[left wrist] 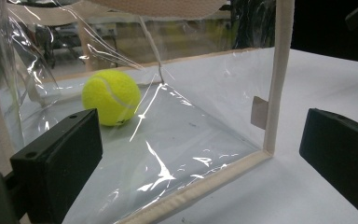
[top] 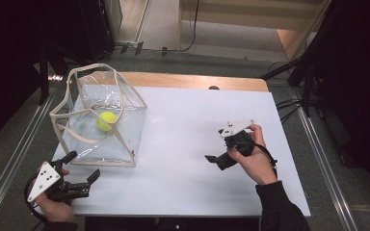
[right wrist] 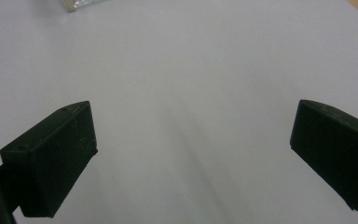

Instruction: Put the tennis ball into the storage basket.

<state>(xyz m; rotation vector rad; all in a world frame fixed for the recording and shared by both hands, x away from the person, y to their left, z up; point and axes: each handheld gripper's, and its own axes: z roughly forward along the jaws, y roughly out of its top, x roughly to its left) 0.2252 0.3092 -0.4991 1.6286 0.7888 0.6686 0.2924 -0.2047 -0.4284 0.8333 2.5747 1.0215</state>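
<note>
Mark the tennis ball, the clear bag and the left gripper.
tennis ball (top: 106, 121), high view, its middle.
clear bag (top: 134, 111), high view, near wall.
left gripper (top: 83, 170), high view, between fingertips.

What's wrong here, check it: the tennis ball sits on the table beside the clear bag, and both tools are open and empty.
One error: the tennis ball lies inside the clear bag, as the high view shows. The left tool and right tool are indeed open and empty.
</note>
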